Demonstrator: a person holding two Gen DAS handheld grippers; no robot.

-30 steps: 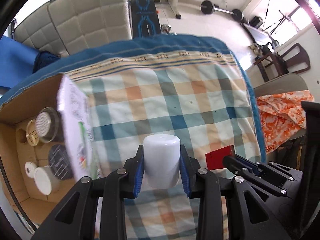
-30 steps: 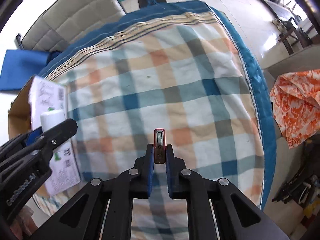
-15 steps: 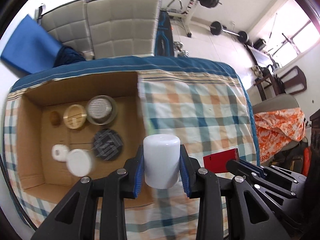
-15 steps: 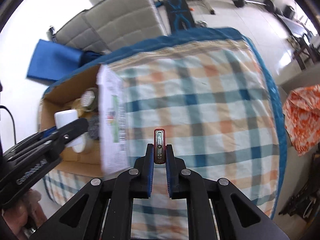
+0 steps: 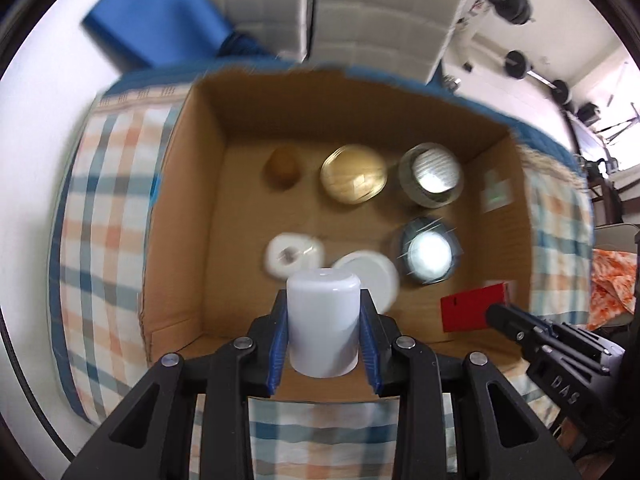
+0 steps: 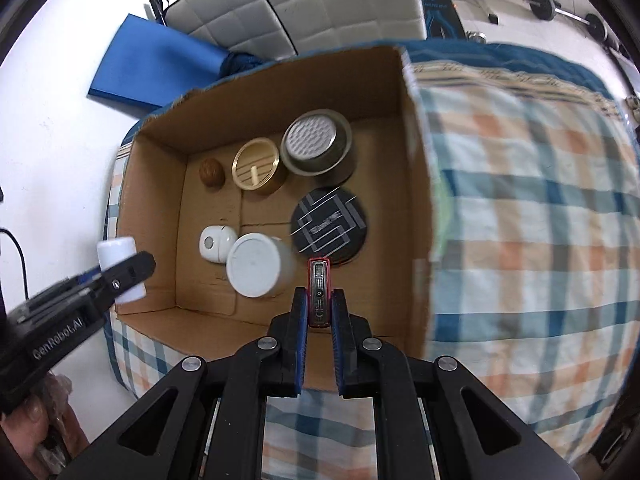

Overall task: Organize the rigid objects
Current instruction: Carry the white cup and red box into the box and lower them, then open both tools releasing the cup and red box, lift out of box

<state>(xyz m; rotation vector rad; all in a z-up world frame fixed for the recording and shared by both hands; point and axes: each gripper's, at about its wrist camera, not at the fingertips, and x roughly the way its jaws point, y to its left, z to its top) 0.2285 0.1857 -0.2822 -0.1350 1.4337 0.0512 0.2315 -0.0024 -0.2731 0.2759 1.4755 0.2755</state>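
Note:
My left gripper [image 5: 323, 334] is shut on a white cylinder [image 5: 322, 322] and holds it above the near edge of an open cardboard box [image 5: 188, 200]. It also shows in the right wrist view [image 6: 118, 264], left of the box [image 6: 416, 184]. My right gripper [image 6: 319, 306] is shut on a flat red case [image 6: 319, 292], seen edge-on above the box's near right part. The case also shows in the left wrist view [image 5: 472, 312]. In the box lie a white round lid [image 6: 254, 265], a small white jar [image 6: 216, 243], a dark patterned disc [image 6: 329, 226], a silver tin [image 6: 316, 142], a gold tin [image 6: 256, 168] and a brown ball [image 6: 211, 173].
The box stands on a checked cloth [image 6: 532, 208] over a blue-edged bed. Behind it are grey padded cushions [image 6: 304, 8] and a blue mat [image 6: 160, 68]. Gym weights [image 6: 568, 8] lie on the floor far right. An orange cloth [image 5: 612, 284] is at the right.
Both grippers have swung left from over the checked cloth to above the box, each still holding its object. The box's inside is now in full view.

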